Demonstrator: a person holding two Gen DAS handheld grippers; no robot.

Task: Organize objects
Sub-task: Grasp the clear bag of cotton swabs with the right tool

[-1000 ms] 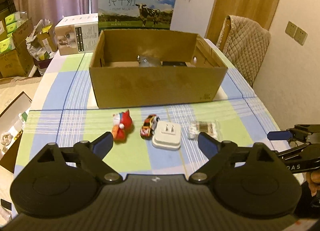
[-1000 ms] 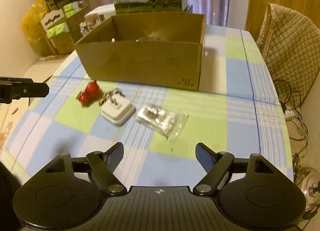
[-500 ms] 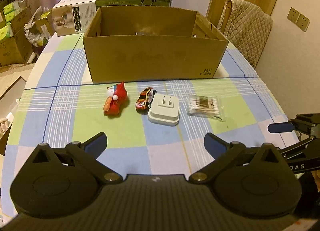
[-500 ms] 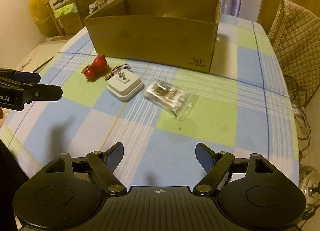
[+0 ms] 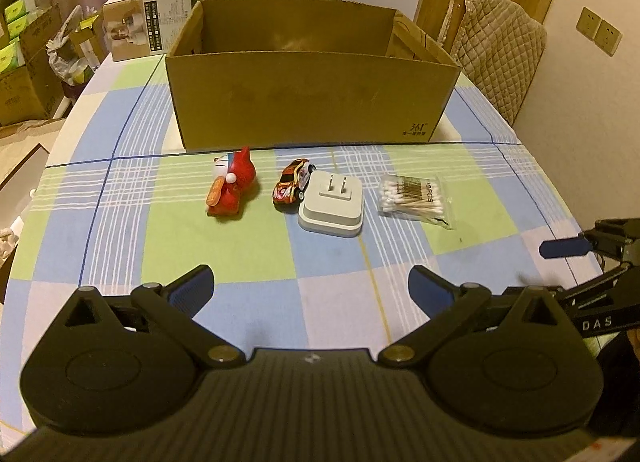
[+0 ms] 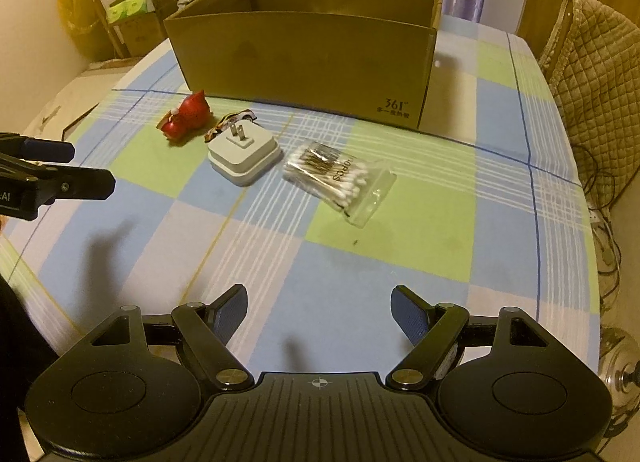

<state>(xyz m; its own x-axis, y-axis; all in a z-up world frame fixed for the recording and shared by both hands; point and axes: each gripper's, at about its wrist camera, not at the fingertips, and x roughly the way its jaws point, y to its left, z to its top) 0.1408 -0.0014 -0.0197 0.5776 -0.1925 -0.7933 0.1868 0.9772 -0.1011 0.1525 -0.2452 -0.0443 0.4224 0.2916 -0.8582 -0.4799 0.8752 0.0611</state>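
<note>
Four small things sit in a neat row on the blue-and-green checked tablecloth (image 5: pixel 248 258), right in front of the open brown cardboard box (image 5: pixel 312 101), and that looks like a staging line: each piece a short lift from the box that will probably take it.

Far left, the red plush toy with a white-and-blue face (image 5: pixel 231 186), lying on its side. Next, the small orange-and-black toy car (image 5: pixel 293 185), touching or very nearly touching the white square plug adapter (image 5: pixel 332 203), which rests prongs-up, flat and stable. Then a gap, and the clear bag of cotton swabs (image 5: pixel 416 199) lies flat, off to the right.

Nothing has been picked up here. From these low angles the box's interior can't be seen.

Now the jaws. The left gripper (image 5: pixel 311 289) hangs over bare cloth short of the row, fingers spread wide, holding nothing, touching nothing. The right gripper (image 6: pixel 319 312) is the same story: splayed wide, empty, well back from the swab bag, which lies nearest its line.
</note>
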